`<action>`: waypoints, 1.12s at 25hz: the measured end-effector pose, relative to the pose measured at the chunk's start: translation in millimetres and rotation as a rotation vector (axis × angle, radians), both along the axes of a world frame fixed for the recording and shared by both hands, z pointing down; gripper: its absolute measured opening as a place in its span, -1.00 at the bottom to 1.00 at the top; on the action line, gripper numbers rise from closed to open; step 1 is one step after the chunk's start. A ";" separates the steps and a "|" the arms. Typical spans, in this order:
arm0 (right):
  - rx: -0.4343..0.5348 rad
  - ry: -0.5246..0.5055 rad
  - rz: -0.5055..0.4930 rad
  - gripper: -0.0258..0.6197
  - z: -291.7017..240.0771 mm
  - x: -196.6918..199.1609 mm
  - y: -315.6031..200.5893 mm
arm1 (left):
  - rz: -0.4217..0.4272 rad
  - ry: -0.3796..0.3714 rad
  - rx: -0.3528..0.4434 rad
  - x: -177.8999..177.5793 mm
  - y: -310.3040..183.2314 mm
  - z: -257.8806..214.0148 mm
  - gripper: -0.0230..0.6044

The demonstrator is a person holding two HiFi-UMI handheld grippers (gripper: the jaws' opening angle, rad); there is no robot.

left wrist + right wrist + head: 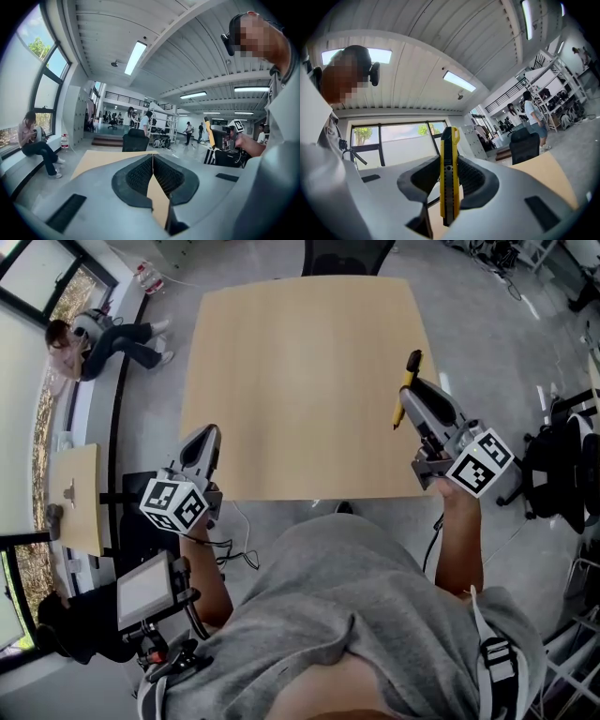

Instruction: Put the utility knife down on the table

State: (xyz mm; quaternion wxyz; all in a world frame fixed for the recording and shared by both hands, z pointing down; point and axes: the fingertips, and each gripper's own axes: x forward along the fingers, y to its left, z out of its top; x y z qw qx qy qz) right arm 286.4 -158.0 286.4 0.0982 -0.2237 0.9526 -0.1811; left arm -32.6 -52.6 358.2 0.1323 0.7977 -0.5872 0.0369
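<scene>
A yellow and black utility knife [405, 388] is clamped between the jaws of my right gripper [417, 395], above the right edge of the light wooden table [300, 381]. In the right gripper view the utility knife [449, 176] stands upright in the right gripper [449, 185], which points up toward the ceiling. My left gripper [208, 442] hangs over the table's front left corner. In its own view the left gripper [152, 176] is shut with nothing held, pads touching at the tips. Far off at the right of that view, the utility knife [210, 132] shows small.
A black office chair [345, 257] stands at the table's far edge. A person sits on a bench [103, 338] by the windows at the far left. A small wooden side table [73, 498] is at the left. Black gear [562, 470] lies on the floor at the right.
</scene>
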 end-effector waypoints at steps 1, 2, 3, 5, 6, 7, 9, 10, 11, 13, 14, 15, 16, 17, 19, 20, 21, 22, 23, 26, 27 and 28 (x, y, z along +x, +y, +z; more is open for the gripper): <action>0.001 0.000 -0.001 -0.55 0.6 0.5 -1.6 | -0.001 0.001 0.000 1.2 -0.9 0.8 -0.90; 0.000 -0.001 0.000 -0.55 0.6 0.2 -2.7 | 0.000 0.003 -0.002 2.1 -1.4 1.1 -0.91; -0.003 -0.002 0.001 -0.55 0.7 -0.4 -3.5 | 0.002 0.003 -0.005 2.9 -1.8 1.1 -0.91; -0.007 -0.006 -0.001 -0.55 1.6 -2.4 -3.8 | 0.009 -0.001 -0.012 4.1 -2.6 1.6 -0.91; -0.008 -0.009 -0.002 -0.55 1.9 -3.2 -3.4 | 0.012 -0.004 -0.015 4.3 -3.2 1.8 -0.91; -0.008 -0.013 -0.002 -0.55 2.0 -3.0 -3.3 | 0.014 -0.006 -0.016 4.7 -4.1 1.6 -0.91; -0.006 -0.022 0.005 -0.55 1.0 1.0 -4.0 | 0.019 -0.013 -0.017 6.7 -6.6 -0.7 -0.91; -0.004 -0.027 0.011 -0.55 0.3 4.3 -4.6 | 0.023 -0.018 -0.016 8.1 -8.0 -2.8 -0.91; -0.003 -0.031 0.018 -0.55 -0.4 7.7 -5.0 | 0.027 -0.024 -0.014 9.7 -9.6 -5.4 -0.91; -0.001 -0.037 0.027 -0.55 -1.5 14.0 -6.0 | 0.034 -0.033 -0.007 13.8 -13.5 -11.3 -0.91; -0.002 -0.039 0.029 -0.55 -1.4 16.5 -6.9 | 0.038 -0.036 -0.004 16.3 -15.6 -13.8 -0.91; -0.004 -0.041 0.032 -0.55 -0.9 18.5 -8.0 | 0.042 -0.038 -0.003 18.7 -17.6 -15.6 -0.90; -0.008 -0.043 0.033 -0.55 0.1 20.2 -9.0 | 0.046 -0.040 -0.004 21.1 -19.2 -16.6 -0.91; -0.012 -0.043 0.035 -0.55 1.2 21.5 -9.8 | 0.049 -0.041 -0.007 23.1 -20.2 -17.1 -0.90; -0.020 -0.042 0.034 -0.55 2.2 22.9 -10.5 | 0.051 -0.042 -0.012 25.5 -20.1 -17.9 -0.90; -0.023 -0.041 0.033 -0.55 2.4 23.0 -10.5 | 0.050 -0.041 -0.014 25.8 -19.3 -18.2 -0.90; -0.026 -0.040 0.031 -0.55 2.8 22.3 -10.5 | 0.048 -0.041 -0.015 25.3 -18.1 -18.2 -0.91; -0.029 -0.040 0.027 -0.55 4.0 20.5 -10.5 | 0.045 -0.042 -0.015 23.8 -16.9 -17.4 -0.90; -0.033 -0.041 0.023 -0.55 6.1 17.7 -10.6 | 0.043 -0.043 -0.016 21.4 -15.8 -15.5 -0.91; -0.040 -0.040 0.008 -0.55 10.3 8.9 -12.5 | 0.033 -0.050 -0.019 14.1 -15.1 -7.6 -0.91; -0.035 -0.026 0.001 -0.55 8.1 7.1 -15.1 | 0.025 -0.050 -0.019 14.2 -15.6 -7.1 -0.91; -0.027 -0.008 -0.002 -0.55 4.2 6.5 -19.0 | 0.019 -0.048 -0.018 16.1 -17.9 -8.7 -0.90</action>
